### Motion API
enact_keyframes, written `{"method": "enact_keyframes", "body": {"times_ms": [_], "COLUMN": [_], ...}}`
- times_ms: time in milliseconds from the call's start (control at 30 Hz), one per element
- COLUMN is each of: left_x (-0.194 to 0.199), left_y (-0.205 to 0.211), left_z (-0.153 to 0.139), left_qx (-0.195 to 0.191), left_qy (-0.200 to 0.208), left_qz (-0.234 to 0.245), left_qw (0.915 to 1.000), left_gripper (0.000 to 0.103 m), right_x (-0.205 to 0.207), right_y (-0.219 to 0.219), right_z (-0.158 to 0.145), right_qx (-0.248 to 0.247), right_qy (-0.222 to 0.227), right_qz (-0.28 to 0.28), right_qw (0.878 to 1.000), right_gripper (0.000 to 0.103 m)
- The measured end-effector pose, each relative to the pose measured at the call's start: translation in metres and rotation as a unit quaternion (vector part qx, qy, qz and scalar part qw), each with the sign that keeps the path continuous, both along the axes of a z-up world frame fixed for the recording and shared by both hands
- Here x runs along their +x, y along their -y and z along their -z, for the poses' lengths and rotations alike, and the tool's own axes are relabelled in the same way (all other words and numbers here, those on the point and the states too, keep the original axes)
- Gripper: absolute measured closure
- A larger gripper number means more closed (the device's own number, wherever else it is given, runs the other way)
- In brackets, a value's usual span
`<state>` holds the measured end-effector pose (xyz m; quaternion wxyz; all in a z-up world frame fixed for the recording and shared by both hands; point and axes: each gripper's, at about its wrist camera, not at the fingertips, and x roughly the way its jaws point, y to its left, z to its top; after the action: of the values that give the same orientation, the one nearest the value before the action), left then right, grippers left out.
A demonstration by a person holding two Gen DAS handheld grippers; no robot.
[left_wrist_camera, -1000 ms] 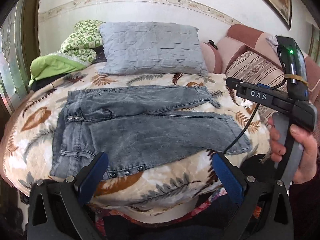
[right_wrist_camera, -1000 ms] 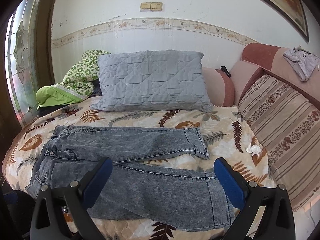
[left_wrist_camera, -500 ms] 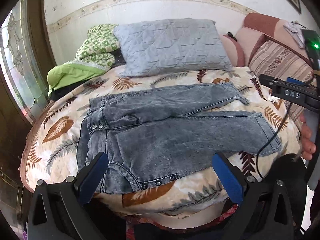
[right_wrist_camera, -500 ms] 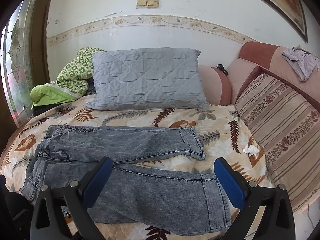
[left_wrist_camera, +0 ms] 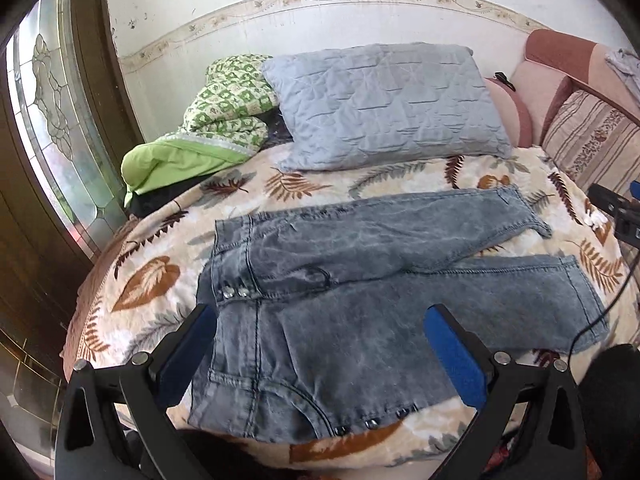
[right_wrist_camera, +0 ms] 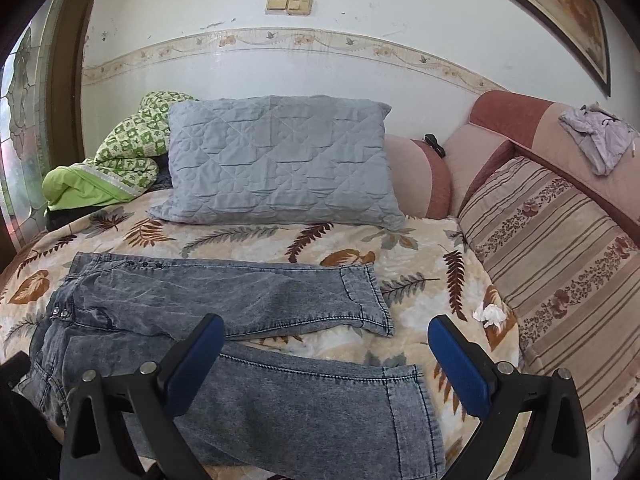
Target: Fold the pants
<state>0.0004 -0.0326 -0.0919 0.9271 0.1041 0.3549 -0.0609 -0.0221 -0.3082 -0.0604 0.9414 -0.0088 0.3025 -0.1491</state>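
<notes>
Pants (left_wrist_camera: 360, 280) are showing grey-blue acid-washed denim; bed (right_wrist_camera: 420, 256) cover is showing cream with brown and grey fern leaves; pillow (right_wrist_camera: 276, 160) is showing plain grey quilting; blanket (left_wrist_camera: 228, 108) is showing green-and-white checks over lime lining; cushion (right_wrist_camera: 560, 248) is showing beige and brown floral stripes; tongs' pads (right_wrist_camera: 460, 364) are showing blue

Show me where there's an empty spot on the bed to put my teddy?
The widest bare strip of blanket runs between the grey pillow and the jeans. Another patch lies between the jeans' leg ends and the striped cushion, beside a crumpled tissue. The near edge is crowded: jeans cover it, with both grippers above.
</notes>
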Motion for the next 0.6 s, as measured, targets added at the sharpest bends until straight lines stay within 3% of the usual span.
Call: {"method": "enact_keyframes", "body": {"times_ms": [133, 600], "left_x": [0.028, 0.111], "left_y": [0.0, -0.004], "left_z": [0.004, 0.017], "left_qx": [0.021, 0.036], "left_qy": [0.001, -0.004], "left_qz": [-0.012, -0.039], "left_qw": [0.9997, 0.9986], "left_gripper": [0.0, 0.0], "right_x": [0.012, 0.075], "right_y": [0.004, 0.027], "right_z": [0.005, 0.035], "right_qx": [-0.009, -0.038], "right_qy": [-0.008, -0.053], "right_qz": [0.004, 0.013], "right_qw": [1.0, 0.998], "right_gripper": [0.0, 0.0]}}
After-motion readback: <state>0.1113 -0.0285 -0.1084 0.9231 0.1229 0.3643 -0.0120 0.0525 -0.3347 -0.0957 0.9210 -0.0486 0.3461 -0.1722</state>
